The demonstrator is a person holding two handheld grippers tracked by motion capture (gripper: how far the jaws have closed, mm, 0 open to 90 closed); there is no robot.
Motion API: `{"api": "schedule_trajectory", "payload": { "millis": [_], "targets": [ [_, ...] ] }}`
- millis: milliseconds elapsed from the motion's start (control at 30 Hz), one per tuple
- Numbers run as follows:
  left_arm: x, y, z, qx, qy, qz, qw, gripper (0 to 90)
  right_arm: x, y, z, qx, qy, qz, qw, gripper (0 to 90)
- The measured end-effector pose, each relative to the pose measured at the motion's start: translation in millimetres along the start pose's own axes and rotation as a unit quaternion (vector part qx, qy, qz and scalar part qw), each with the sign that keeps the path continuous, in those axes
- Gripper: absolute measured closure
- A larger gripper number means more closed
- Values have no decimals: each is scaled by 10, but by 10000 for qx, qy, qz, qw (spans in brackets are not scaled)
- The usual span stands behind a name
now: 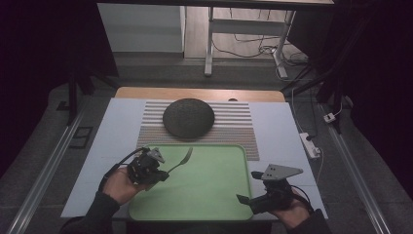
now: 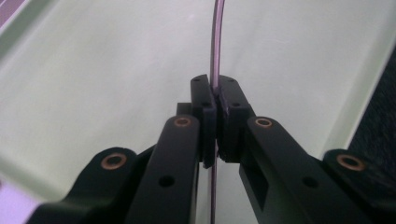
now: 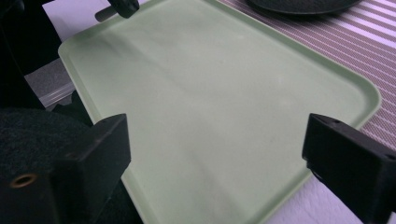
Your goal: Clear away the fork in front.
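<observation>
A light green tray point(image 1: 204, 192) lies at the near middle of the table. Over its left part, my left gripper point(image 1: 163, 174) is shut on the handle of a fork point(image 1: 182, 160), whose tines point up and away toward the far right. In the left gripper view the thin fork handle point(image 2: 216, 37) rises from between the closed pads of that gripper point(image 2: 215, 88) above the tray point(image 2: 93, 93). My right gripper point(image 1: 249, 187) is open at the tray's near right edge, with nothing between its jaws. In the right gripper view that gripper point(image 3: 215, 140) looks across the bare tray point(image 3: 210, 84).
A dark round plate point(image 1: 188, 117) sits on a striped placemat point(image 1: 234, 129) beyond the tray, also seen as plate point(image 3: 299, 4) and mat point(image 3: 350, 42). A white cover point(image 1: 122, 122) spreads over the table. A power strip point(image 1: 309, 145) lies at its right edge.
</observation>
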State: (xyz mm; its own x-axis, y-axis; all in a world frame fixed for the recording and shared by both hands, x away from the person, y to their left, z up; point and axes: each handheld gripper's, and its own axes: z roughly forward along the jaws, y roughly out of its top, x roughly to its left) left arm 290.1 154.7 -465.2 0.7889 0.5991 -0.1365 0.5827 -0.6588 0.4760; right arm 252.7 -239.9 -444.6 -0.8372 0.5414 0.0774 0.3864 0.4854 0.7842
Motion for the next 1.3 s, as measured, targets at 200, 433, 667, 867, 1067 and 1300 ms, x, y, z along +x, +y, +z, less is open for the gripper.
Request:
{"api": "schedule_trajectory", "payload": {
  "millis": [200, 433, 667, 867, 1067, 1300],
  "targets": [
    [22, -105, -4, 4, 4, -605, 9982, 864, -23, -91, -102, -84, -145, 96, 9998, 25],
    [58, -247, 5, 83, 196, -1434, 9894, 863, -52, -197, -214, -187, -400, 192, 9988, 6],
    [113, -349, 61, 170, 233, -2233, 9743, 863, -44, -276, -249, -52, -471, 331, 9983, 6],
    [174, -374, 169, 526, 395, -2541, 9649, 862, -23, -299, -238, 85, -429, 227, 9988, 7],
    [199, -371, 247, 783, 443, -2631, 9606, 860, -13, -302, -239, 157, -400, 173, 9989, 9],
    [201, -371, 247, 791, 419, -2613, 9611, 840, -14, -313, -257, 207, -388, 220, 9988, 9]
  ]
}}
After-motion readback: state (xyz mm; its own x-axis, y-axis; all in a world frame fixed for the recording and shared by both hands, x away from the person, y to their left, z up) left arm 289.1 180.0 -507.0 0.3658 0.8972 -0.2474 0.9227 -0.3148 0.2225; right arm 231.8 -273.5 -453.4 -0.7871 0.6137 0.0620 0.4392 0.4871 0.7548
